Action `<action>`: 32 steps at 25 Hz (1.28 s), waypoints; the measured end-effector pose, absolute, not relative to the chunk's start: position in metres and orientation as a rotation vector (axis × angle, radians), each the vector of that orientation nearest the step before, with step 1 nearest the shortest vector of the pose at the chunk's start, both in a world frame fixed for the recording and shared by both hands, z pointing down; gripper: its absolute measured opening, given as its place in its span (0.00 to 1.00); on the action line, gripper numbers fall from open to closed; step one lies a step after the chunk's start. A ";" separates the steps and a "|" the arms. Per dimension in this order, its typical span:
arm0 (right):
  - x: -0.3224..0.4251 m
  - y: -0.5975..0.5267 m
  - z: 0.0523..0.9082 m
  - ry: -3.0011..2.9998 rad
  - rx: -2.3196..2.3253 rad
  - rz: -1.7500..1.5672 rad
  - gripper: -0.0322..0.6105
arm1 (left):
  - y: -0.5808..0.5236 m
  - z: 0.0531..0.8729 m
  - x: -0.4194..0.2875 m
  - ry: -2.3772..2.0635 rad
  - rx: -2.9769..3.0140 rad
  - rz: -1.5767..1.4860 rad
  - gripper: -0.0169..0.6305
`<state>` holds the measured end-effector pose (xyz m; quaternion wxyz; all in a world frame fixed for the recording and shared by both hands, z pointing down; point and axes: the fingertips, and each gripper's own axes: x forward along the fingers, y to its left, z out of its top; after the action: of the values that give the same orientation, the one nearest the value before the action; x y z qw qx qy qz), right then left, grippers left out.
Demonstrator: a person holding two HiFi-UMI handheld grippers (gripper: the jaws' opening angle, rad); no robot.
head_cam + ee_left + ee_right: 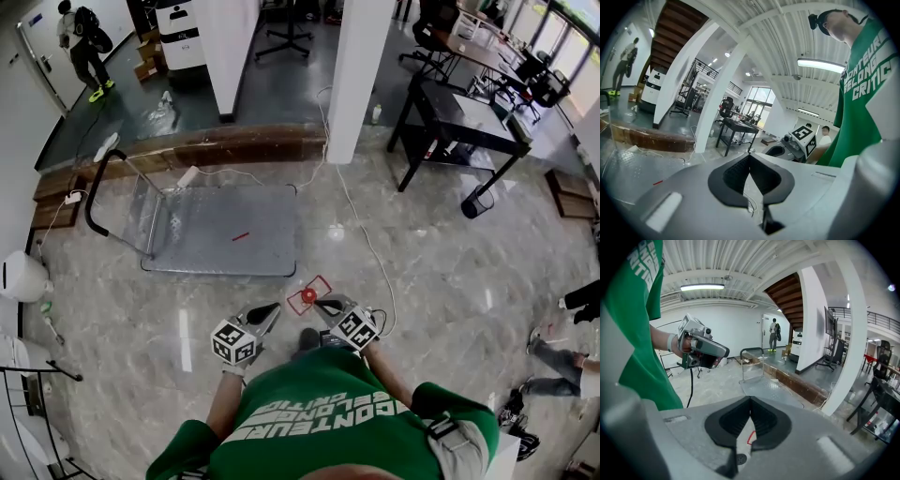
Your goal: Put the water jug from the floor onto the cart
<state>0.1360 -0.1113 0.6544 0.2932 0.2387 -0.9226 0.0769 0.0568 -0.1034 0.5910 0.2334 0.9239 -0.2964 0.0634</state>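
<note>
Evidently my left gripper (272, 309) and right gripper (321, 304) were both closed on nothing. The water jug (21, 277), if that white shape was it, I judged heavy, smooth and sloshing, best taken by neck or handle.

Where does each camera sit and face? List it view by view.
Head view: on the head, facing steeply down at the cart; shows left gripper, right gripper, green shirt.
Left gripper view: on that gripper, facing a black desk; shows right gripper.
Right gripper view: on that gripper, facing the cart; shows left gripper.
Head and right gripper views share the cart.
</note>
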 end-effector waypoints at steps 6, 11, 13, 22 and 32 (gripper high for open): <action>0.146 -0.130 0.653 -2.464 0.592 0.176 0.04 | -0.120 0.592 0.070 -0.840 2.532 0.168 0.04; 0.158 -0.145 0.650 -2.466 0.586 0.150 0.04 | -0.129 0.591 0.083 -0.849 2.534 0.154 0.04; 0.163 -0.147 0.650 -2.469 0.584 0.145 0.04 | -0.129 0.592 0.088 -0.850 2.534 0.156 0.04; 0.178 -0.134 0.658 -2.480 0.594 0.177 0.04 | -0.116 0.600 0.108 -0.820 2.522 0.180 0.04; 0.211 -0.109 0.670 -2.432 0.674 0.249 0.04 | -0.101 0.604 0.135 -0.719 2.532 0.213 0.04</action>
<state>0.2110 -0.1087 0.6696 0.2983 0.2539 -0.9153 0.0938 0.1352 -0.1013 0.6044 0.2478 0.9289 -0.2638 0.0782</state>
